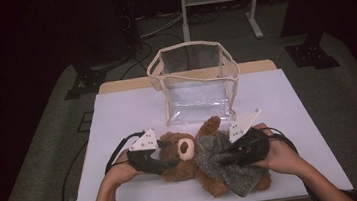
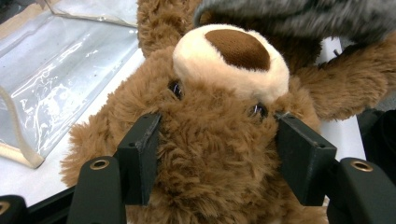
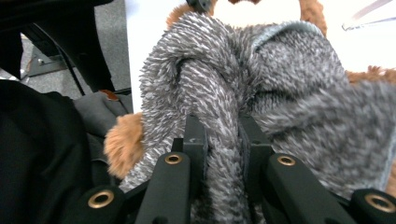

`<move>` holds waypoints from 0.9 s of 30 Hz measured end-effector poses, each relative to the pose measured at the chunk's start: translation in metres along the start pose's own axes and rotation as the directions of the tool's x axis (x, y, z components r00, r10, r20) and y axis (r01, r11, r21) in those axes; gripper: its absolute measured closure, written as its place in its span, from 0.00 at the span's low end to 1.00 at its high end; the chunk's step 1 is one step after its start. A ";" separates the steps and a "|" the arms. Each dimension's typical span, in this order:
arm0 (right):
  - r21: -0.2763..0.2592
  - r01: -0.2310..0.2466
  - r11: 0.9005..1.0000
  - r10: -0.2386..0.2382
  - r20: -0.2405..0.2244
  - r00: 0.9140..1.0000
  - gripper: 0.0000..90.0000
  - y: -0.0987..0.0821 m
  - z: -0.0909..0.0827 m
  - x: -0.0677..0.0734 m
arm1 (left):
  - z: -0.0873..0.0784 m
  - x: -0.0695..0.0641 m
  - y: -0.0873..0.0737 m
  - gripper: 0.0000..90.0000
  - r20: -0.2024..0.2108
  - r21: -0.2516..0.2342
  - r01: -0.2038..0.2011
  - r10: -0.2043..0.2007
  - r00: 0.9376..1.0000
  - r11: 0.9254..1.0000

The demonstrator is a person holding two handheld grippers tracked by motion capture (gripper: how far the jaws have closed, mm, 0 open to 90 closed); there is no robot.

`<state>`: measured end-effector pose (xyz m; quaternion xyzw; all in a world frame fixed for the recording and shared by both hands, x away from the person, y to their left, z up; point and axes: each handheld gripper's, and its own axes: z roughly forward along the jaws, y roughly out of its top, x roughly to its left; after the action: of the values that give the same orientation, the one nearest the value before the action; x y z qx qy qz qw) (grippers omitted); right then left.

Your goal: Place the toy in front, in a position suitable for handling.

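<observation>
Bear (image 1: 187,157) is lying on its back on the near half of the counter (image 1: 118,117), long axis running left to right: head at the left, legs at the right under a grey sweater (image 1: 223,163). Left gripper (image 1: 166,166) is clamping the head from the left, its fingers (image 2: 140,154) partly closed and sinking into the fur on both sides below the eyes. Right gripper (image 1: 223,158) is pinching a bunched fold of the sweater over the belly, its fingers (image 3: 196,140) nearly closed on the knit. Clear bag (image 1: 194,81) is standing open on the far side, just beyond the bear's raised arm. Judging by this, the right hand is nearer the garment's free hem, so any pull would probably run along the body.
</observation>
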<state>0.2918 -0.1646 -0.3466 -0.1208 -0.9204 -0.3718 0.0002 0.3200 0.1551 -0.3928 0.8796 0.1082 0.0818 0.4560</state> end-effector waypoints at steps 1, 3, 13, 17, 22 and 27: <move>-0.003 0.006 1.000 -0.006 -0.001 1.000 0.84 0.004 -0.004 0.001 | 0.000 0.000 0.000 0.41 0.000 0.000 0.003 -0.003 1.000 1.000; -0.016 0.014 1.000 -0.014 -0.016 1.000 0.84 0.011 -0.006 0.003 | 0.001 0.000 0.000 0.41 -0.002 -0.004 0.006 -0.006 1.000 1.000; 0.100 0.101 0.990 -0.093 -0.079 0.992 0.84 0.020 0.047 0.017 | 0.000 0.000 -0.001 0.39 -0.005 0.004 0.001 -0.001 1.000 1.000; 0.075 0.063 0.995 -0.059 -0.055 0.997 0.84 -0.001 0.036 0.017 | -0.001 0.001 -0.003 0.39 -0.005 -0.004 0.011 -0.011 1.000 1.000; 0.039 0.009 0.999 -0.009 0.005 1.000 0.84 -0.032 0.007 0.016 | -0.001 0.001 -0.003 0.38 -0.003 -0.005 0.017 -0.017 1.000 1.000; -0.030 -0.099 0.995 0.100 0.029 0.995 0.84 -0.067 -0.018 0.013 | -0.001 0.000 -0.003 0.37 0.001 -0.004 0.017 -0.017 1.000 1.000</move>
<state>0.2626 -0.2205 -0.3789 -0.1722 -0.9078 -0.3824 0.0028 0.3190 0.1576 -0.3945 0.8776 0.1156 0.0779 0.4586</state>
